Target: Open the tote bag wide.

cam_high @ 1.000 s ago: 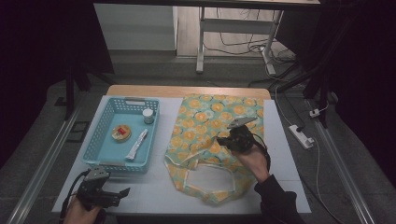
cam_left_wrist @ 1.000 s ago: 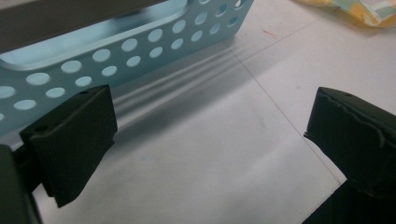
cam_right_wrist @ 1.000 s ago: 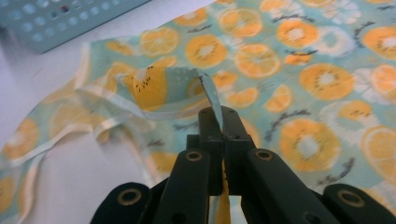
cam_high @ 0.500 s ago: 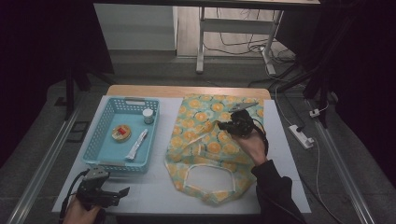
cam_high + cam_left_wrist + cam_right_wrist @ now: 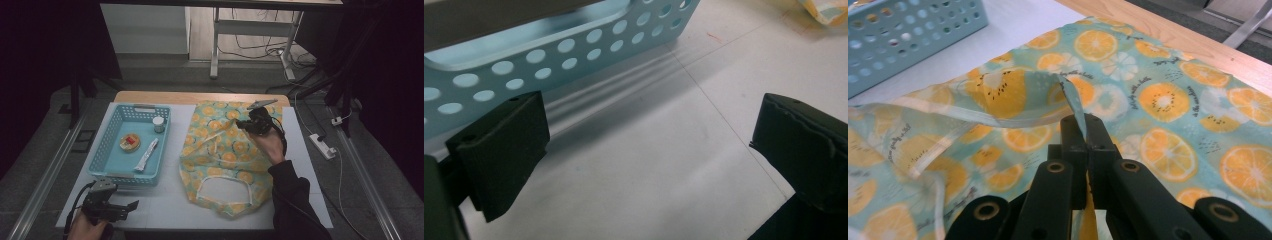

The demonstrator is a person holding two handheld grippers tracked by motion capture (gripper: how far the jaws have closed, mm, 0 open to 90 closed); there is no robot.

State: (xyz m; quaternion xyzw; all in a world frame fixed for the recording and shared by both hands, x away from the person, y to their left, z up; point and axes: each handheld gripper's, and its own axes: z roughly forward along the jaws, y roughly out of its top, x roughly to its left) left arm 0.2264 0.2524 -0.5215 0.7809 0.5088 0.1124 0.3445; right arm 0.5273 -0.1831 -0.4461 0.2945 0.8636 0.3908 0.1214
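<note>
A fruit-print cloth bag (image 5: pixel 220 155) lies on the white table mat, its handle loop toward the near edge. My right gripper (image 5: pixel 251 126) is over the bag's far part, shut on a strap of the bag (image 5: pixel 1074 102) and lifting that fold off the cloth below. In the right gripper view the jaws are pressed together with the fabric pinched between them. My left gripper (image 5: pixel 127 206) rests low at the near left corner of the table, jaws wide apart, nothing between them. Its pads (image 5: pixel 504 145) face the wall of the blue basket (image 5: pixel 574 55).
The blue perforated basket (image 5: pixel 112 145) at the left holds a small jar (image 5: pixel 158 123), a round red-and-yellow item (image 5: pixel 129 142) and a white tube (image 5: pixel 146 154). A power strip (image 5: pixel 323 146) lies on the floor at the right. Bare wood shows at the table's far edge (image 5: pixel 165 97).
My right gripper has moved away from me toward the far edge, dragging the pinched strap and fold of the bag with it. The left gripper has stayed put.
</note>
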